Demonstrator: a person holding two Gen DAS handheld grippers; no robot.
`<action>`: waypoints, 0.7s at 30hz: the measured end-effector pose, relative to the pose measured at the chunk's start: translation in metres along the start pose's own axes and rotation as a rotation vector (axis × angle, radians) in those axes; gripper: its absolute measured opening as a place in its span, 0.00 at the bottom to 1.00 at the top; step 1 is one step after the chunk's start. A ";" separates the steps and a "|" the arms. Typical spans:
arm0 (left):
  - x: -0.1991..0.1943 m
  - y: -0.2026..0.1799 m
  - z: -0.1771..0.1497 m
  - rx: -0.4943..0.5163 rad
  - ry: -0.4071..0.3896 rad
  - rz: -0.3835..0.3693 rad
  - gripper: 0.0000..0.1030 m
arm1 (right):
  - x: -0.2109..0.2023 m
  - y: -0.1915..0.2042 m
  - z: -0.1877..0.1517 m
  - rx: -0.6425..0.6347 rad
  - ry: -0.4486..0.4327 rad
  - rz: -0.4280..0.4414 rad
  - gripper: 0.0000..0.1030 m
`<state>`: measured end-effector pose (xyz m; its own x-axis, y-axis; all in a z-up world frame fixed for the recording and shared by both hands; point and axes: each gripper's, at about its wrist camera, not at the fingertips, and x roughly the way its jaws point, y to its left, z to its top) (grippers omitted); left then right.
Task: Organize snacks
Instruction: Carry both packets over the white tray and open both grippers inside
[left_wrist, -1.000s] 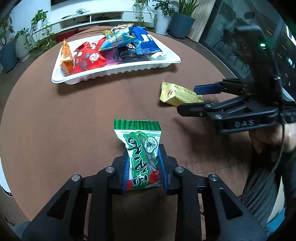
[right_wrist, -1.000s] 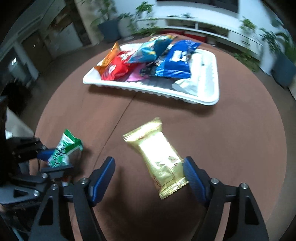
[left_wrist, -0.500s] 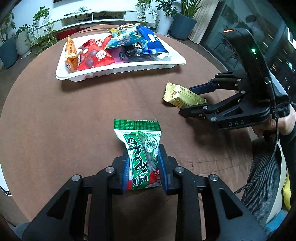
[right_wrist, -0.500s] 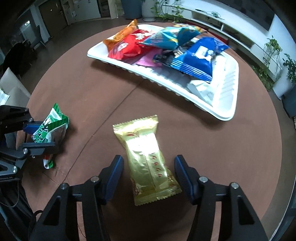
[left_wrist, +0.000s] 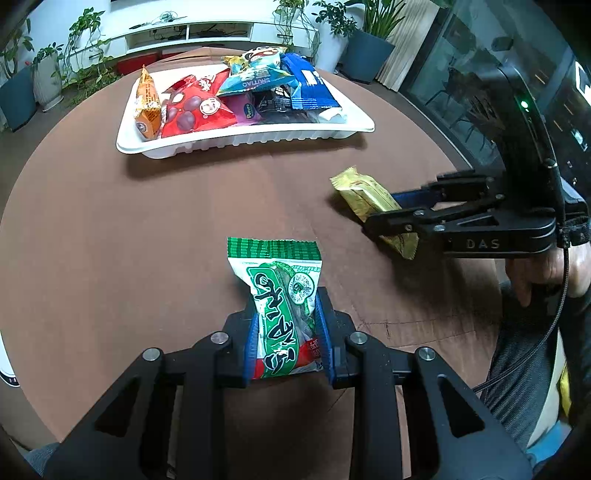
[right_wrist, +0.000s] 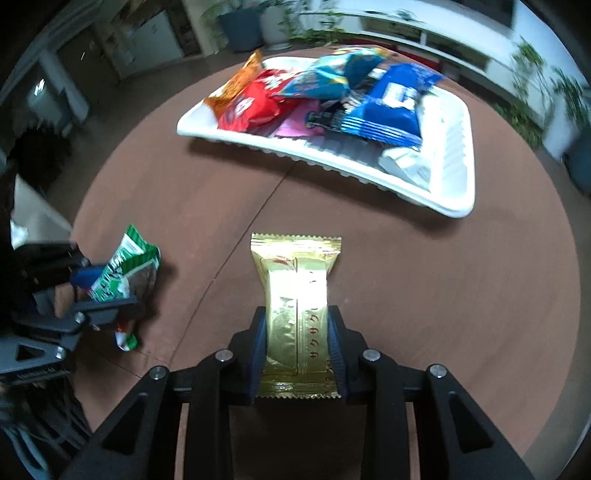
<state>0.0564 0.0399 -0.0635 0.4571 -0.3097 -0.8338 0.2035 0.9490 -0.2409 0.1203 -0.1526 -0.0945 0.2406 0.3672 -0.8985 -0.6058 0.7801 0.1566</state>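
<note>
My left gripper (left_wrist: 286, 317) is shut on a green and white snack packet (left_wrist: 280, 291), held a little above the brown round table (left_wrist: 147, 229). In the right wrist view the same packet (right_wrist: 125, 266) sits in the left gripper (right_wrist: 107, 291) at the left. My right gripper (right_wrist: 297, 317) has its jaws closing on a gold snack packet (right_wrist: 295, 258); the blue pads (right_wrist: 258, 343) press its long sides. From the left wrist view the gold packet (left_wrist: 364, 199) sticks out of the right gripper (left_wrist: 384, 210).
A white tray (left_wrist: 243, 142) stands at the far side of the table, with several snack packets piled toward its left and middle. Its right end (right_wrist: 454, 173) shows bare ribbed floor. A person's hand (left_wrist: 546, 266) holds the right gripper. Potted plants and a low shelf stand beyond.
The right gripper's jaws have come together from wide open onto the gold packet, which now lies straight between them. The left gripper still holds the green packet.
</note>
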 end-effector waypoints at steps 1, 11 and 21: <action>-0.001 0.001 0.000 -0.004 -0.003 -0.004 0.24 | -0.003 -0.002 -0.003 0.032 -0.017 0.023 0.32; -0.020 0.023 0.022 -0.076 -0.059 -0.074 0.24 | -0.045 -0.025 -0.013 0.270 -0.186 0.197 0.32; -0.066 0.057 0.110 -0.084 -0.213 -0.062 0.24 | -0.105 -0.032 0.050 0.311 -0.355 0.140 0.32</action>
<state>0.1333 0.1079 0.0325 0.6202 -0.3642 -0.6948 0.1676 0.9267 -0.3362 0.1525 -0.1910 0.0156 0.4497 0.5869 -0.6733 -0.4086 0.8055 0.4292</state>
